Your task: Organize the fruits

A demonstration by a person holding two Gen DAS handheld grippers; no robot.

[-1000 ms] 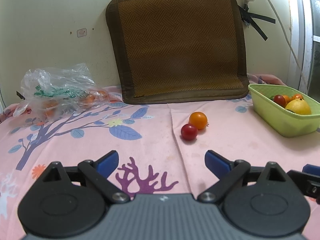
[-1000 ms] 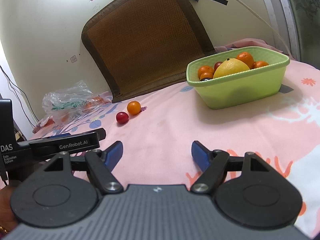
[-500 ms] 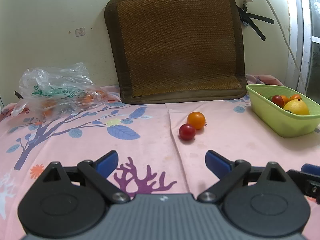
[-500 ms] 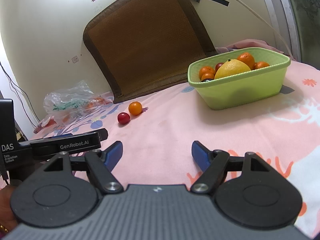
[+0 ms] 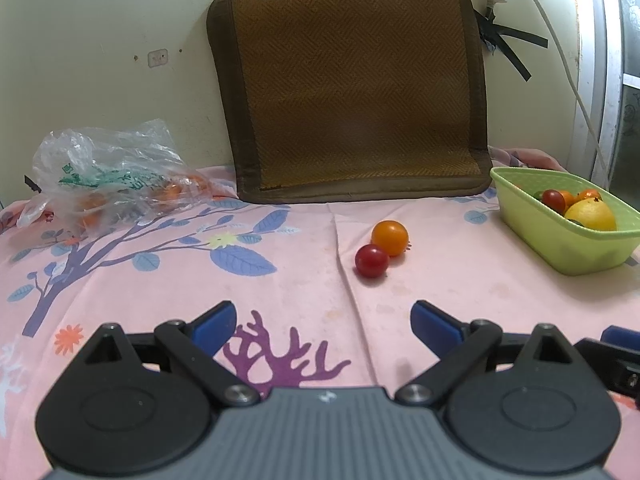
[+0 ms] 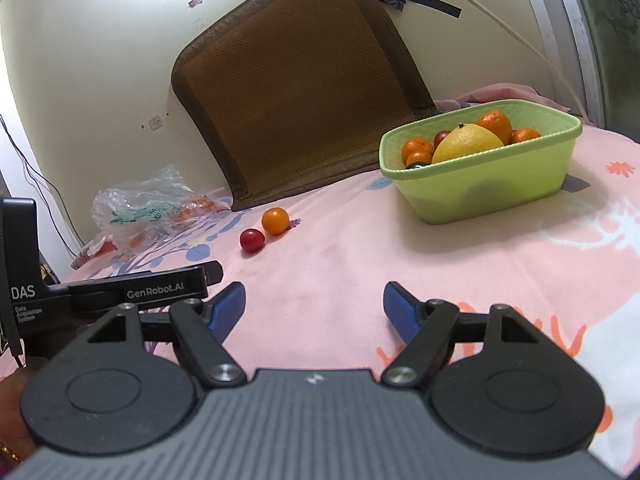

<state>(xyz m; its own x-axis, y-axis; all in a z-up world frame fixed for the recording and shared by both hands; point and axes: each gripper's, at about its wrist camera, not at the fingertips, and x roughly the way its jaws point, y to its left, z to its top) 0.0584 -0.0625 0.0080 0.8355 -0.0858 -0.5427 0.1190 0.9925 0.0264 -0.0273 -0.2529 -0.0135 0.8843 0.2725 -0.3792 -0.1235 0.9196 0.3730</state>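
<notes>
Left of the green basket [image 5: 532, 222] (holding oranges and a lemon), a red tomato [image 5: 371, 261] touches an orange tomato [image 5: 389, 237]. The left hand-held gripper [image 5: 323, 321] and the right hand-held gripper [image 6: 315, 307] are both spread, empty.

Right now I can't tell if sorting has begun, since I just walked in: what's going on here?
A person holds a gripper in each hand; the left gripper and right gripper are both open and empty above the pink sheet. A red fruit and an orange fruit lie loose, touching each other. The green basket already holds several fruits. A plastic bag lies near the wall.
</notes>
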